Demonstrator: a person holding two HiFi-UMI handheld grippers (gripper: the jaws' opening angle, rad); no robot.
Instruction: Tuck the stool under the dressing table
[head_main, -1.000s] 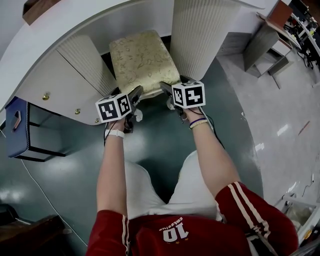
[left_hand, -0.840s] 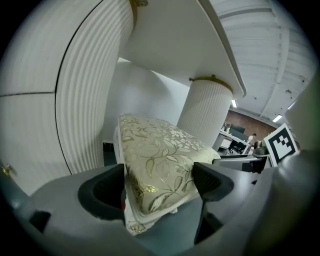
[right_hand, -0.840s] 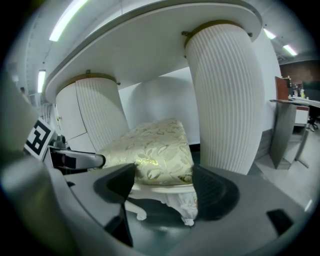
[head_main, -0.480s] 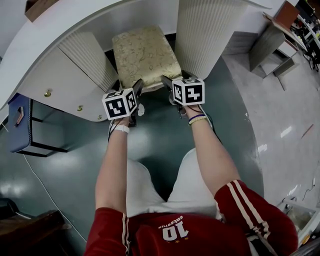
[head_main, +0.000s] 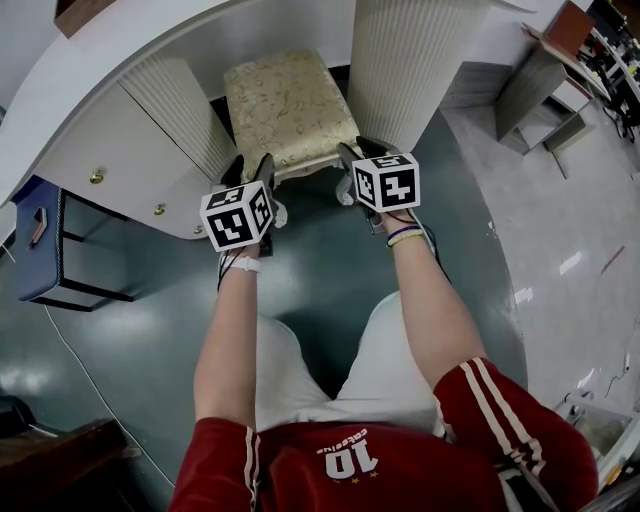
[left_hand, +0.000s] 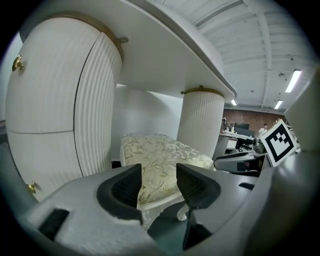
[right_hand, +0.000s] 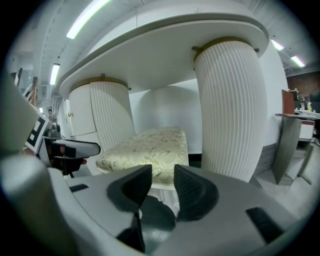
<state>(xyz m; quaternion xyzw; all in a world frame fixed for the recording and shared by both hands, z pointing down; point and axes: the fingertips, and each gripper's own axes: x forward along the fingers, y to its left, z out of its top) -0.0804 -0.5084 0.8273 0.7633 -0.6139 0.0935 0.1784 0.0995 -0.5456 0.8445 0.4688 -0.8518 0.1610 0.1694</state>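
Now, at the far left a blue box on a black frame (head_main: 30, 245) stands on the green floor (head_main: 320, 270), just beside the dressing table (head_main: 105, 150), whose left cabinet has small gold knobs (head_main: 97, 178). Next is the left gripper (head_main: 249, 168), held low in front of the left ribbed pillar (head_main: 185, 105). Its jaws have just been closing. There is a narrow gap between the pads, and they press on nothing; only the corner of the stool (head_main: 288, 105) shows through the gap, farther back.

The stool, with a cream flowered cushion, stands between the two pillars. Its far part is under the white tabletop and its near edge is about level with the pillar fronts.

The right gripper (head_main: 358, 152) is near the stool's right front corner. Its jaws have also just been closing, are slightly apart, and grip nothing. Beside it rises the right ribbed pillar (head_main: 400, 60), and a grey desk (head_main: 530, 90) stands well apart at the far right.
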